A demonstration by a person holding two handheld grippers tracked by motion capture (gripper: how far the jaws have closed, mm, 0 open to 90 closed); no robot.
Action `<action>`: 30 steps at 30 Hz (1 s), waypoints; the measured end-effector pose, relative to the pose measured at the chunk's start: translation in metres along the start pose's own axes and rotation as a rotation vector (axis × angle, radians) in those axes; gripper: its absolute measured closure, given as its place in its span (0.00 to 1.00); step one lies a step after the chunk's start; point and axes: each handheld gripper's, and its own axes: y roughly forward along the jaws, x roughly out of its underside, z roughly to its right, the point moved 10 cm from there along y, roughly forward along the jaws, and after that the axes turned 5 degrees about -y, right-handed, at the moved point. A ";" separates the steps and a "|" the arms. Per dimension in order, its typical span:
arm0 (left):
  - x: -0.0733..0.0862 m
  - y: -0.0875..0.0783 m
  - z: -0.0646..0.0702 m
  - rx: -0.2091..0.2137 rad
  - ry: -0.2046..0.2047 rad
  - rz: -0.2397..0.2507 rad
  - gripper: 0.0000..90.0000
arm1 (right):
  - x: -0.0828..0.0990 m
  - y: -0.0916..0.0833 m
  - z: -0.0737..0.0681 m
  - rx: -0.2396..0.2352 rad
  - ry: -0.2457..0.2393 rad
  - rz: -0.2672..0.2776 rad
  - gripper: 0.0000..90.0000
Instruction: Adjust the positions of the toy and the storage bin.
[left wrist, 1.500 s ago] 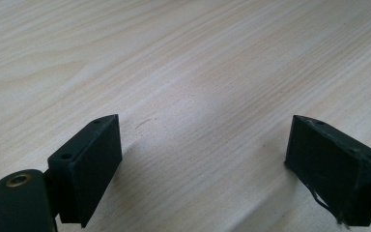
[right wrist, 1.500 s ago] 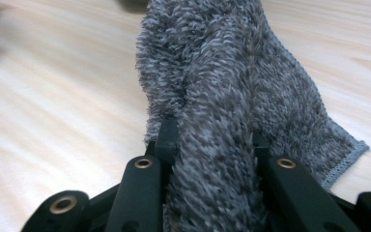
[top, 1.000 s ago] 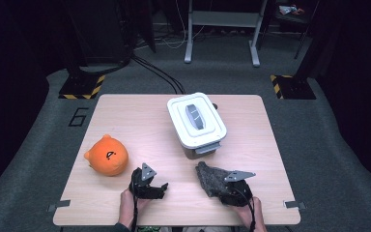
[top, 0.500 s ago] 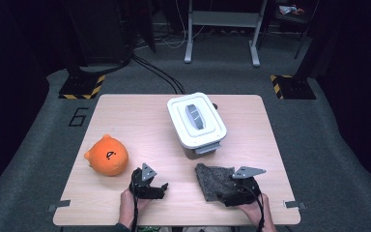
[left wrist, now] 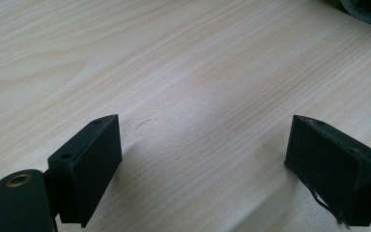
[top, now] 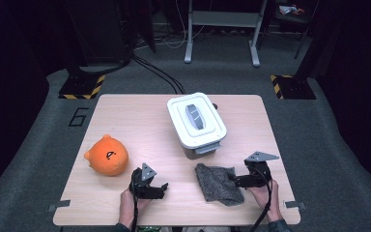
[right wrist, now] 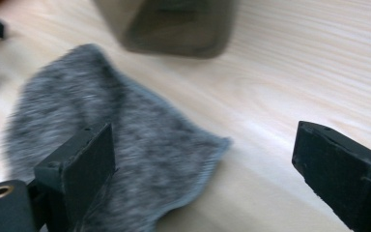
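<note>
Right tongs (top: 235, 180): being shown wide apart at the grey cloth's right edge; the jaws have just been opening, and nothing is being pinched between them now.
Left tongs (top: 163, 188): being held wide apart and idle over bare wood, with nothing gripped.
Grey cloth (top: 218, 182): being left flat on the near part of the table (top: 140, 121), between the two tongs, just in front of the white-lidded bin (top: 196, 123).
Change: a second ago the cloth was bunched under the right tongs; now it is being seen released and spread, with that hand drawn off to the right. The laying-down is being judged finished.
Views: in the right gripper view the cloth's fuzzy nap and stitched hem (right wrist: 207, 169) are being made out, lying partly between the jaws; from above, the orange plush toy (top: 107, 155) is being seen farther left.
</note>
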 end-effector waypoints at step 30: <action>0.000 0.000 0.000 -0.013 0.005 0.010 0.14 | -0.034 0.030 0.083 0.103 0.088 -0.046 0.10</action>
